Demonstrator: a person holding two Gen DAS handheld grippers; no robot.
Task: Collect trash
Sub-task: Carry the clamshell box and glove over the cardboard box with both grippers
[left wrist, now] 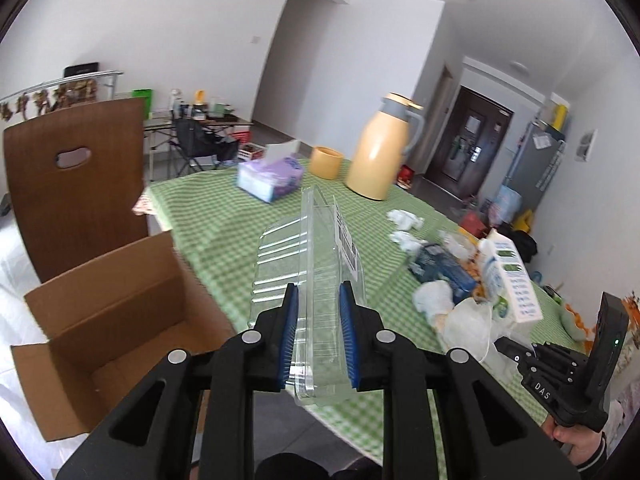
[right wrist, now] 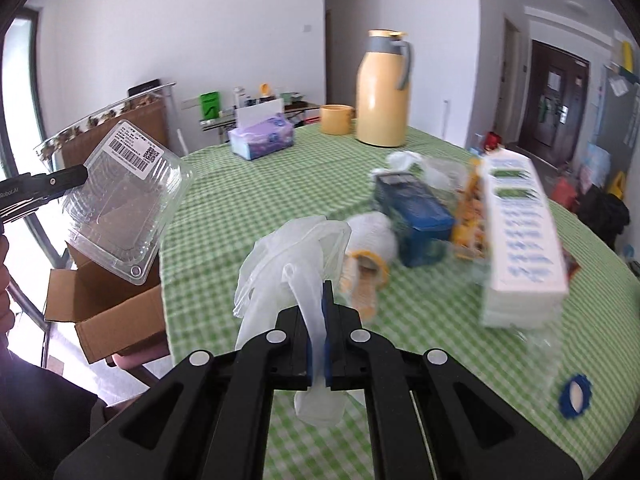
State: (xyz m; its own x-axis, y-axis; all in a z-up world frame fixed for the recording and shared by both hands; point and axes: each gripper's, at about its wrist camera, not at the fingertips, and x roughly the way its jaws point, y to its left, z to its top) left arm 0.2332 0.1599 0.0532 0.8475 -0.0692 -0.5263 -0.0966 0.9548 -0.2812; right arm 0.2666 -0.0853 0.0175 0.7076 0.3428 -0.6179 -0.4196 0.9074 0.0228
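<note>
My left gripper (left wrist: 319,286) is shut on a clear plastic clamshell container (left wrist: 312,248) with a barcode label, held edge-on above the near table edge. In the right wrist view the same container (right wrist: 124,200) hangs from the left gripper (right wrist: 80,174) above an open cardboard box (right wrist: 104,304). My right gripper (right wrist: 320,300) is shut on a translucent plastic glove (right wrist: 288,248), lifted over the green checked table (right wrist: 224,208). The box (left wrist: 120,292) stands open beside the table, left of the clamshell. The right gripper (left wrist: 508,346) and its glove (left wrist: 468,324) show at the lower right.
Trash lies on the table's right half: a blue packet (right wrist: 416,216), a white carton (right wrist: 520,232), an orange wrapper (right wrist: 472,216), crumpled tissues (right wrist: 400,160) and a blue ring (right wrist: 575,396). Further back stand a yellow thermos (right wrist: 382,92), a yellow cup (right wrist: 337,119) and a tissue box (right wrist: 262,138). A wooden chair (left wrist: 76,176) rises behind the box.
</note>
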